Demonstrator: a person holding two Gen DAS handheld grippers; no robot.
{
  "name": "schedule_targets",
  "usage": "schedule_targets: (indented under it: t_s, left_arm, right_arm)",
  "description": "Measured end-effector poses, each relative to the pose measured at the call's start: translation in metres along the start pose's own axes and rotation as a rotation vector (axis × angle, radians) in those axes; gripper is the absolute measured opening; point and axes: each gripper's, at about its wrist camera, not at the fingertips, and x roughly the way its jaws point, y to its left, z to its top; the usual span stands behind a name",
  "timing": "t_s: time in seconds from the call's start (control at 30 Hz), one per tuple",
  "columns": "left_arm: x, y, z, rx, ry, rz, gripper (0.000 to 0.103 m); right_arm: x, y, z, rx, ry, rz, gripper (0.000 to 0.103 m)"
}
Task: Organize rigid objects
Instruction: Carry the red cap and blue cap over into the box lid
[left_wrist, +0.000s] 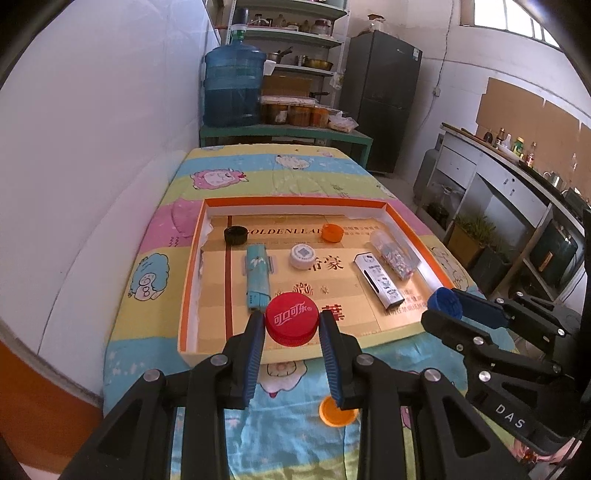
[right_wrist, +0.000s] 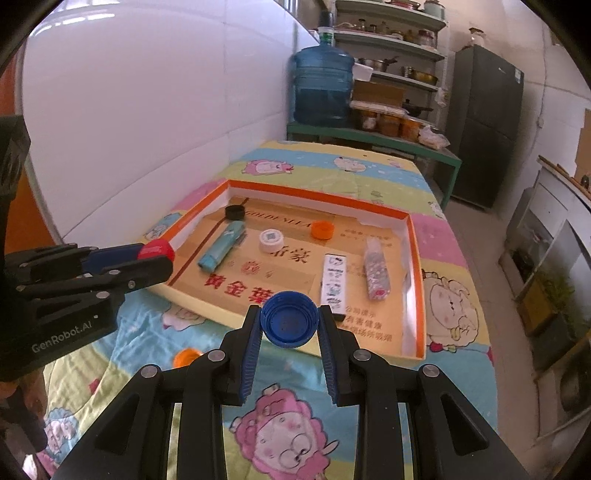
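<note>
I have a table draped in a cartoon-sheep cloth (left_wrist: 236, 177) in front of me, and on it the shallow orange-rimmed box (left_wrist: 295, 201) that takes up most of both views. My two grippers sit side by side at the box's near edge, both pointing forward and slightly down over it.

My left gripper (left_wrist: 292, 325) is clenched on the red bottle cap (left_wrist: 292, 318), top face up with its white lettering readable, held just over the box's near wall. In the right wrist view it enters from the left, level, fingers aimed at the box's near-left corner.

My right gripper (right_wrist: 289, 319) grips the blue bottle cap (right_wrist: 289, 318) by its sides, hollow side facing the camera, also above the near wall. In the left wrist view it reaches in from the right, angled toward the box's near-right corner.

Inside the box lie a teal lighter (left_wrist: 257, 277), a white printed lighter (left_wrist: 378, 280), a clear speckled tube (left_wrist: 393, 254), then a white cap (left_wrist: 302, 256), a black cap (left_wrist: 235, 235) and an orange cap (left_wrist: 331, 232). Another orange cap (left_wrist: 330, 415) lies on the cloth outside the box, below my left fingers.
</note>
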Motion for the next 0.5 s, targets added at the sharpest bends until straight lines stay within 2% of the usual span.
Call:
schedule_targets:
  t_s: [0.2, 0.5]
  left_arm:
    - [0.015, 0.002, 0.004, -0.026, 0.031, -0.025, 0.031]
    - [0.036, -0.017, 0.012, 0.009, 0.053, -0.044, 0.031]
  right_arm:
    - [0.010, -0.011, 0.001, 0.016, 0.008, -0.001, 0.030]
    - [0.022, -0.044, -0.001, 0.077, 0.026, -0.041, 0.030]
